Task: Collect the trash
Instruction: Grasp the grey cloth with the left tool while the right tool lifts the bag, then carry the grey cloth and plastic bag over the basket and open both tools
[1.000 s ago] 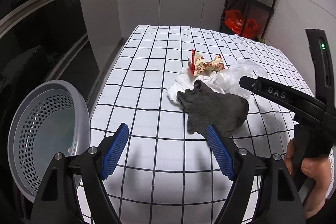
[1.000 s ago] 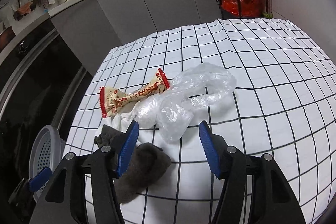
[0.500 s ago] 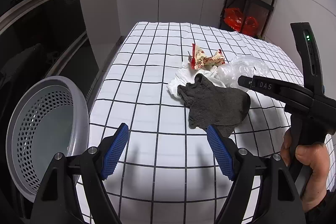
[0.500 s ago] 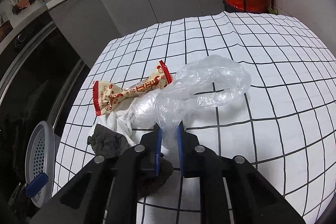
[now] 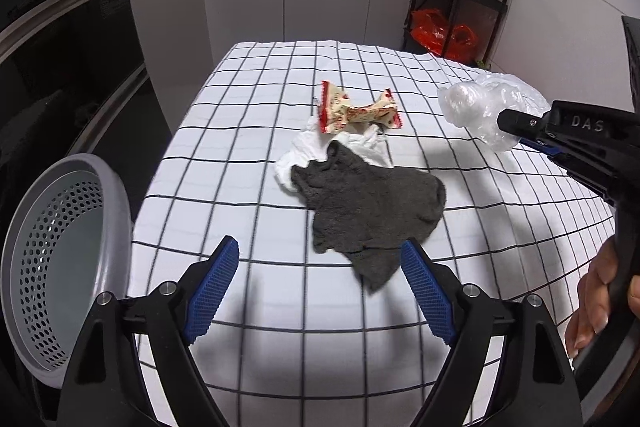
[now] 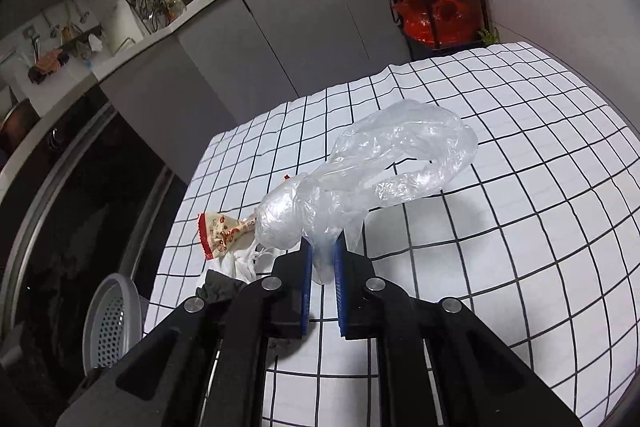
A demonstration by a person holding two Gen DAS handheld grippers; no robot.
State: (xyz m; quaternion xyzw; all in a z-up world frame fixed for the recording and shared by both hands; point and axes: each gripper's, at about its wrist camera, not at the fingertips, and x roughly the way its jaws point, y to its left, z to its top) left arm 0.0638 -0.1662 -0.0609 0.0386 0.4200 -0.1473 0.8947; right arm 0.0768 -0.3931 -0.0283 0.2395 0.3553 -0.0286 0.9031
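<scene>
We have the clear plastic bag (image 6: 384, 167) pinched in the right gripper (image 6: 322, 259), lifted above the checked table's (image 5: 248, 131) right side; left gripper (image 5: 320, 283) opening wide, empty; next, we judge, carry it left to the grey basket (image 5: 116, 211).

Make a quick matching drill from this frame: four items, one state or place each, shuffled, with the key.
Items:
1. clear plastic bag
2. grey cloth
3. snack wrapper
4. perforated basket

States:
A. off the table's left edge
B. pinched in the right gripper, lifted
C. flat on the checked tablecloth, just ahead of the left gripper, whose jaws are opening
D. on crumpled white tissue

Pairs: 1-B, 2-C, 3-D, 4-A
</scene>
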